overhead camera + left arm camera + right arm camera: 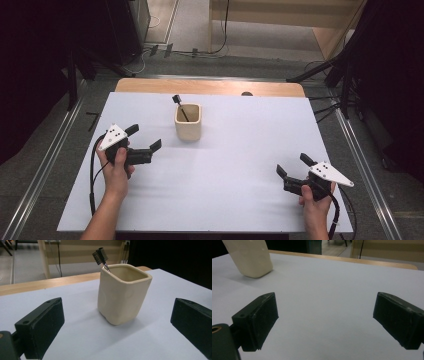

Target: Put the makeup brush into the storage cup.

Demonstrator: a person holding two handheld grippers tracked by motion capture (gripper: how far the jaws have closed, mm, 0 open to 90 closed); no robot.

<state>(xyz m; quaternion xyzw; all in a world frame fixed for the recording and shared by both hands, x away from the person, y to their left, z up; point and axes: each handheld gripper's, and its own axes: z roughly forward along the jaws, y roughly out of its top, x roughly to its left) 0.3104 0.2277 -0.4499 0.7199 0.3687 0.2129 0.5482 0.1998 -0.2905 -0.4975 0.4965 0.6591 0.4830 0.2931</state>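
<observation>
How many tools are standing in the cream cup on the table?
1. A small black brush-comb leans against the far rim inside the cream cup, its head poking above the edge. The bottom of the cup's inside is hidden, so something short could lie unseen there.

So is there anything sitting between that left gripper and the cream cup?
Nothing visible. The left gripper is open and faces the cup across bare white table. A small brush stands inside the cup.

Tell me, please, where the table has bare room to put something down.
The white table is bare between the left gripper and the right gripper, and in front of the cream cup. The right far corner is free too. Only around the cup, holding a small black brush, is it occupied.
</observation>
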